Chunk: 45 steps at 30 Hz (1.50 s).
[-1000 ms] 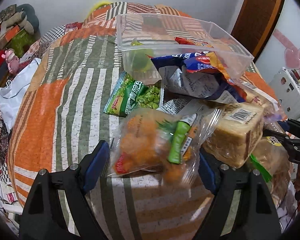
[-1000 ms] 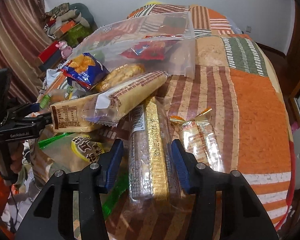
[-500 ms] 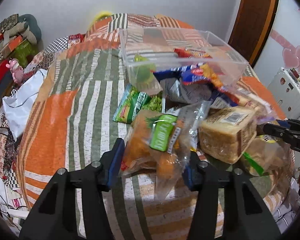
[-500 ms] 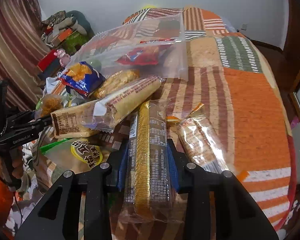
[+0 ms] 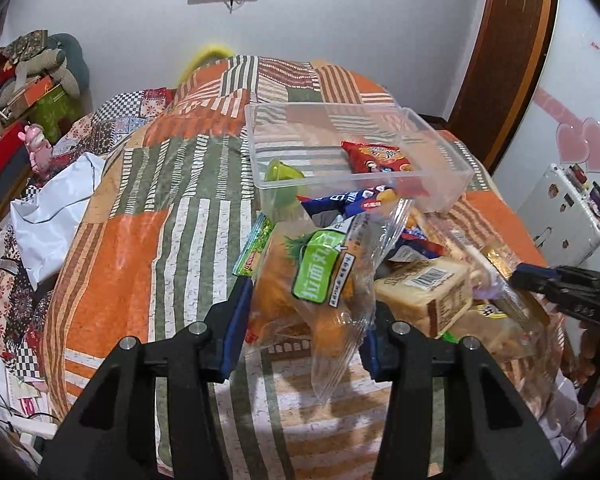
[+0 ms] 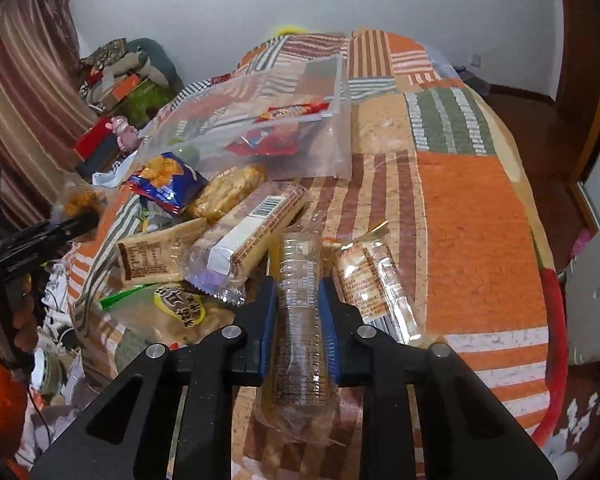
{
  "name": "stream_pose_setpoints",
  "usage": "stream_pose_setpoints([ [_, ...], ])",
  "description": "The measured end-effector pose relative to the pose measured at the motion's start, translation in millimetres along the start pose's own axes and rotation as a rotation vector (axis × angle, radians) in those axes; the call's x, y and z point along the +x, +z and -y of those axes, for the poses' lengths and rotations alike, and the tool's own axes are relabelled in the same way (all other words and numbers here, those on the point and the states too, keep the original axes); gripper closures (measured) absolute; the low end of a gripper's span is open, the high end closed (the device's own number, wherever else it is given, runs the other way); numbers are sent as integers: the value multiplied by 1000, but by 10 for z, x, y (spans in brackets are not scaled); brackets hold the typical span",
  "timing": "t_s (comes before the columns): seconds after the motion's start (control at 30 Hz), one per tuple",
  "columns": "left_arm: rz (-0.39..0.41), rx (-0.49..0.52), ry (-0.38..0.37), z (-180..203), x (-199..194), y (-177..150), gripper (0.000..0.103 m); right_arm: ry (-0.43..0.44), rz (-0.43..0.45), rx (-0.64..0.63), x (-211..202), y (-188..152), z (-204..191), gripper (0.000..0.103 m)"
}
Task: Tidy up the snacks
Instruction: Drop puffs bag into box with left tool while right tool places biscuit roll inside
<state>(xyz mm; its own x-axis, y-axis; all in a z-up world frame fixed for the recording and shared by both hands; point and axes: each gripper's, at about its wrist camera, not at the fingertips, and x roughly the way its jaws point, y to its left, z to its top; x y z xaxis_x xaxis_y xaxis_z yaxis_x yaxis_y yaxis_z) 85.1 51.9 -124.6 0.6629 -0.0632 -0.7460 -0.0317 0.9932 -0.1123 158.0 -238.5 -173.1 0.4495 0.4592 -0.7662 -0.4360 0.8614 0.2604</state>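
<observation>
Left gripper (image 5: 304, 320): pinching the orange snack bag (image 5: 312, 280) — clear bin (image 5: 440, 196) lying straight ahead.
Right gripper (image 6: 298, 308): squeezing the cracker sleeve (image 6: 300, 312) lengthwise — bin sitting ahead-left.

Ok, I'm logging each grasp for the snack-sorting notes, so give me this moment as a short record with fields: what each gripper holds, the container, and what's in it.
left gripper: shut on clear bag of orange snacks with green label
right gripper: shut on long clear-wrapped biscuit pack
container: clear plastic bin on striped patchwork cover
in bin: red snack packet, green item
loose pile: sliced bread loaf, blue chip bag
</observation>
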Motion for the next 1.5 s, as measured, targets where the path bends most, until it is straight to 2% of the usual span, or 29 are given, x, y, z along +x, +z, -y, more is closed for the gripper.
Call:
stream_pose_setpoints([
  [0.13, 1, -5, 0, 11, -26, 1, 56, 32, -32, 18, 98, -35, 27, 67],
  [0.27, 9, -3, 4, 18, -47, 27, 56, 0, -81, -34, 279, -116, -61, 66],
  [0.33, 17, -4, 5, 25, -65, 48, 56, -7, -65, -27, 270, -132, -51, 70],
  [0.57, 69, -1, -4, 61, -166, 228, 56, -14, 6, -8, 8, -39, -32, 71],
  [0.83, 136, 15, -11, 151, -244, 545, 56, 14, 145, -25, -320, 305, -107, 71],
  [0.97, 155, 16, -25, 188, -226, 733, 55, 22, 197, -53, -340, 551, -223, 71],
  [1.17, 171, 15, -30, 209, -116, 1001, 55, 37, 245, -80, -288, 836, -343, 71],
  [1.5, 113, 15, -44, 277, 307, 1299, 55, 44, 249, -39, 44, 1260, -293, 71],
])
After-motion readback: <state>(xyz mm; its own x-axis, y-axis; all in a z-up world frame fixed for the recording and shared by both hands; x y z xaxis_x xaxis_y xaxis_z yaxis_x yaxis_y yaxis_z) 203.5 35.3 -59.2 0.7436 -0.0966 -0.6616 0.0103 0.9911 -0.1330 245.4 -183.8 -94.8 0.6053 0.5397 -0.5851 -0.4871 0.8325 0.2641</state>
